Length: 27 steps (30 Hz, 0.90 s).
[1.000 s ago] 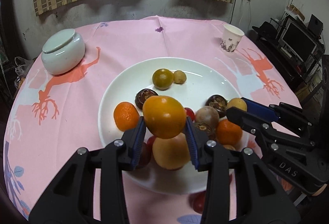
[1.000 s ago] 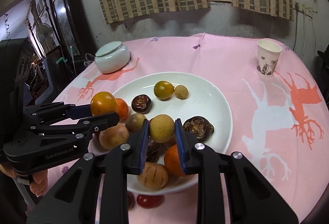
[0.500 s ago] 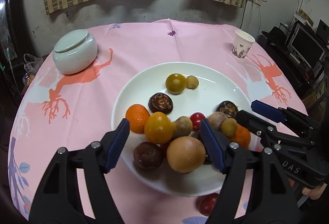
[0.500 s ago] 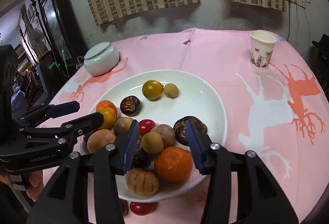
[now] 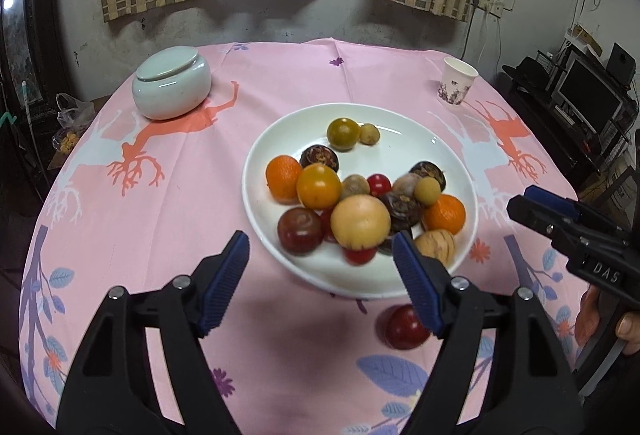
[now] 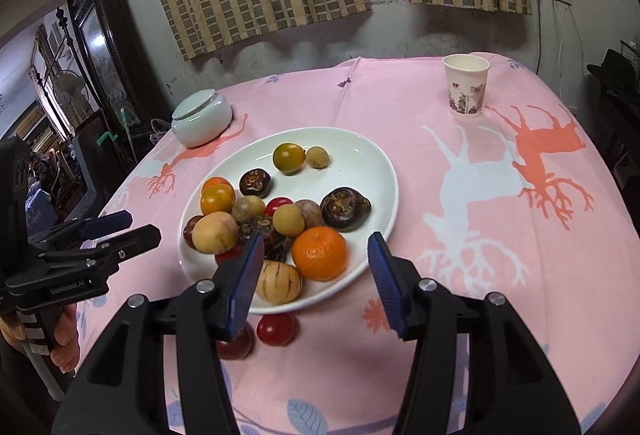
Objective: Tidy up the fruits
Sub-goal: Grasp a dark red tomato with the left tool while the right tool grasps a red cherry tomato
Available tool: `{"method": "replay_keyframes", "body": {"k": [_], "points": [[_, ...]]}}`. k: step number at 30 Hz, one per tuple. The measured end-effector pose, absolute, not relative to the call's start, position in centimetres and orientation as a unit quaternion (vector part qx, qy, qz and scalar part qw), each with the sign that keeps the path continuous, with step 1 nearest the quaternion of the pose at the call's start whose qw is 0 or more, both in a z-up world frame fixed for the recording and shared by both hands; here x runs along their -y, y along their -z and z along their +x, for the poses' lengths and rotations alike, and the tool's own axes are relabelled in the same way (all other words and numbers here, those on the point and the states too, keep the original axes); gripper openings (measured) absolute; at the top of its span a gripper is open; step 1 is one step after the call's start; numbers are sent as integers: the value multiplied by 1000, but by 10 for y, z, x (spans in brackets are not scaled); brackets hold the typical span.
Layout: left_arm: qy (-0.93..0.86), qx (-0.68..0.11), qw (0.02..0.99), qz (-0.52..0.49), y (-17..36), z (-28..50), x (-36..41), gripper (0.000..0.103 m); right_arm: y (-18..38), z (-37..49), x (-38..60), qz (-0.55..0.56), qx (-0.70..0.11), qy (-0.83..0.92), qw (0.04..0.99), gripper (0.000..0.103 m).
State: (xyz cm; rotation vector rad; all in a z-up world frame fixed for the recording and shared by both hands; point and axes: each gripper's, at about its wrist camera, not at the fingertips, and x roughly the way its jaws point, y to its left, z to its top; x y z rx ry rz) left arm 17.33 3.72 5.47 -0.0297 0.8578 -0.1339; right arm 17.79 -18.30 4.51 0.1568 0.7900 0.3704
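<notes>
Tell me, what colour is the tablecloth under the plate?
Pink, with orange and white deer shapes on the tablecloth. It shows best in the right wrist view.

Your left gripper [image 5: 320,259] fills the foreground, its jaws opening with nothing between the blue pads [image 5: 224,279]. Beyond them the white plate [image 5: 400,123] carries a heap of fruit: a tan round fruit [image 5: 360,221] at the front, a yellow-orange one [image 5: 319,186] beside a mandarin [image 5: 283,178]. A red fruit [image 5: 404,327] lies on the pink tablecloth [image 5: 160,219], just off the plate's near rim. Your right gripper [image 5: 536,209] enters from the right edge.
</notes>
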Motion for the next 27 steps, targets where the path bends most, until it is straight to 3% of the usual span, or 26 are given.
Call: {"method": "replay_keyframes", "body": {"k": [14,27], "points": [[112,-446,888,24,-9,119,-6,83,-11,134,192,86,-406,-179,892,56],[119,-462,877,59,19,132,21,82,6,134,195,88,-425,-188,881,56]]}}
